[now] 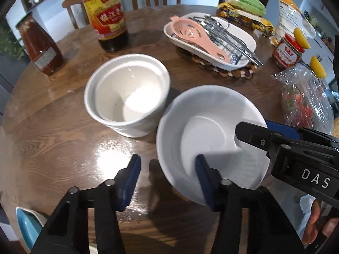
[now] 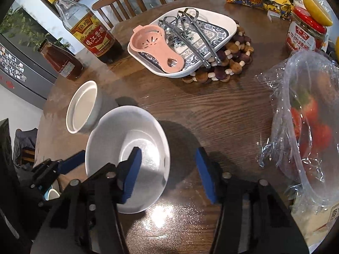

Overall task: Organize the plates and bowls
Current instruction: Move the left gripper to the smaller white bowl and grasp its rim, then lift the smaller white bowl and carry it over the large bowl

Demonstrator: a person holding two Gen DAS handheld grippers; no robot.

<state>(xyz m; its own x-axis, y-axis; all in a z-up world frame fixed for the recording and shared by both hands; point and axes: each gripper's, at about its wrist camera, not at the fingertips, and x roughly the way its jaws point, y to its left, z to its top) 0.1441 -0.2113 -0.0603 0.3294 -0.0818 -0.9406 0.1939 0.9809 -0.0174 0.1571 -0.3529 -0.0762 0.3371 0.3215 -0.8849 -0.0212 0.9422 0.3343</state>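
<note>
A shallow white bowl (image 1: 211, 127) (image 2: 127, 139) sits on the round wooden table (image 1: 59, 139), just right of a deeper white bowl (image 1: 127, 93) (image 2: 82, 105) that seems to have another nested inside. My left gripper (image 1: 168, 175) is open and straddles the shallow bowl's near-left rim, one blue pad inside and one outside, neither touching it. My right gripper (image 2: 168, 169) (image 1: 252, 128) is open across the opposite rim in the same way. The left gripper's fingers (image 2: 72, 163) show at the bowl's far side in the right wrist view.
Behind the bowls, a rectangular patterned plate (image 1: 239, 33) (image 2: 218, 19) with a pink egg separator and metal tongs rests on a beaded trivet (image 2: 233, 63). A vinegar bottle (image 1: 108, 21), a sauce bottle (image 1: 40, 46), a red-lidded jar (image 1: 287, 53) and a film-wrapped bowl (image 2: 307, 116) ring the table.
</note>
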